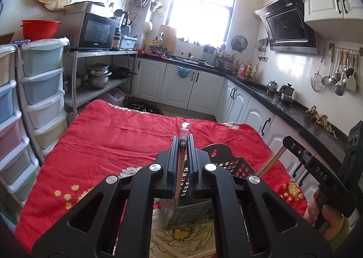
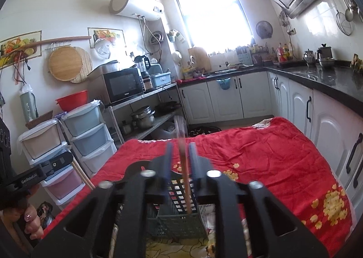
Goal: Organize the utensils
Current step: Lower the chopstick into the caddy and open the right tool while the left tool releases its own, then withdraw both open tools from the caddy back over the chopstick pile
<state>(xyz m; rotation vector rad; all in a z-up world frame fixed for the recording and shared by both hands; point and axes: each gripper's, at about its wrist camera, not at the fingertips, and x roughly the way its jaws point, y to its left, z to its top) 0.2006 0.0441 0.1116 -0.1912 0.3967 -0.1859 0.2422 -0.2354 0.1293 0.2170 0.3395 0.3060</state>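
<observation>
Both grippers – left (image 1: 181,142), right (image 2: 181,149) – clamp one wrapped chopstick each (image 1: 179,167) (image 2: 185,178) above the near slotted basket (image 1: 233,165); blurred right-hand grip risks dropping short onto red cloth (image 1: 113,135)

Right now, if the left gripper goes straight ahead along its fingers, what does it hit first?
Probably nothing close. The left gripper, shut on a chopstick, points out over the red cloth toward the far cabinets. The basket sits below that line. Depth is unclear, so treat this as tentative.
</observation>
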